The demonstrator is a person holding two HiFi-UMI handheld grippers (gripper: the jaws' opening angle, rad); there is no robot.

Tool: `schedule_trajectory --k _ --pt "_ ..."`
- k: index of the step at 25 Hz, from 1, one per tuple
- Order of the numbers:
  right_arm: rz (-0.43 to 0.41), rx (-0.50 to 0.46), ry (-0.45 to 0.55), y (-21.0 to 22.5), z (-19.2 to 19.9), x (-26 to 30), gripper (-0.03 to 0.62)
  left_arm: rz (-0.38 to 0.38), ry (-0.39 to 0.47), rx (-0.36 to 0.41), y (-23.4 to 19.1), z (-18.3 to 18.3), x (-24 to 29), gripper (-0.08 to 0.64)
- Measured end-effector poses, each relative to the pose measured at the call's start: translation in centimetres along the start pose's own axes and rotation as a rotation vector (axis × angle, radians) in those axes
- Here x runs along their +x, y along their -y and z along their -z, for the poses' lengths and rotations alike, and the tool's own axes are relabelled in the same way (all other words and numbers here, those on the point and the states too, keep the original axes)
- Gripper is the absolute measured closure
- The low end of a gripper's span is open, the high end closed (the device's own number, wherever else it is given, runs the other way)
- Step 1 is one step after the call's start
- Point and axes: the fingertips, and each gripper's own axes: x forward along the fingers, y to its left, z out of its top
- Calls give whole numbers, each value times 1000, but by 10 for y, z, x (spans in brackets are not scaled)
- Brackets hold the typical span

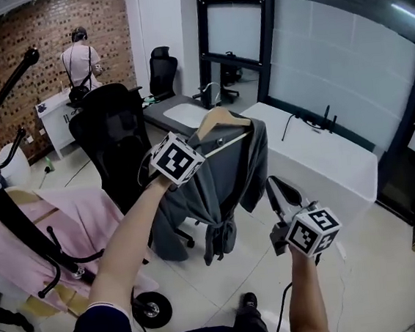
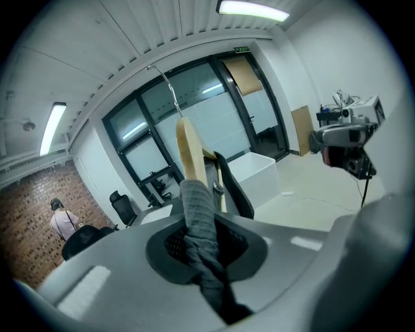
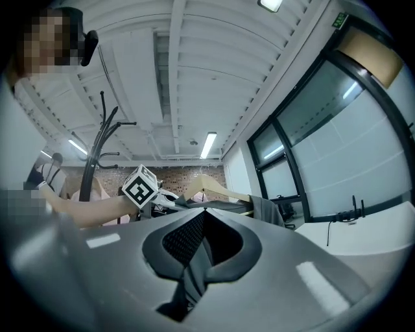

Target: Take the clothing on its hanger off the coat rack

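Note:
A grey garment (image 1: 220,182) hangs on a wooden hanger (image 1: 221,118), held in the air away from the black coat rack (image 1: 12,204) at the left. My left gripper (image 1: 201,142) is shut on the garment's shoulder over the hanger's left arm. In the left gripper view the grey fabric (image 2: 198,207) is pinched between the jaws, with the hanger (image 2: 189,152) and its wire hook rising above. My right gripper (image 1: 274,185) is lower right of the garment, pointing up, shut and holding nothing. The right gripper view shows the hanger (image 3: 217,188) and garment (image 3: 266,211) ahead of it.
A pink garment (image 1: 74,227) on another hanger stays on the rack. A black office chair (image 1: 115,131) stands just behind the grey garment. A white table (image 1: 324,153) is to the right. A person (image 1: 78,61) works at a desk by the brick wall.

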Motion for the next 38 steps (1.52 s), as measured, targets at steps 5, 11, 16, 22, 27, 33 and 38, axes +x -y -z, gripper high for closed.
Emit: schedule_trajectory --k 5,11,16,22,27,33,38 --pt "-111 -4 -14 45 2 58 591 -53 -46 -50 -33 3 43 532" --pt "-257 15 -40 95 2 126 591 -121 -66 -97 -68 0 76 532" --pt "-404 37 -72 103 12 175 591 -230 -99 -147 -99 11 68 532" --pt "-519 69 -82 104 19 232 591 -333 -150 -201 -143 28 56 532" --pt "-603 91 -91 83 36 289 591 -405 -196 -223 -190 57 48 532" --pt "-683 81 -90 45 47 367 591 -478 -228 -252 -261 101 31 532" --pt "-727 88 -99 16 58 434 591 -504 -251 -287 -318 141 25 532"
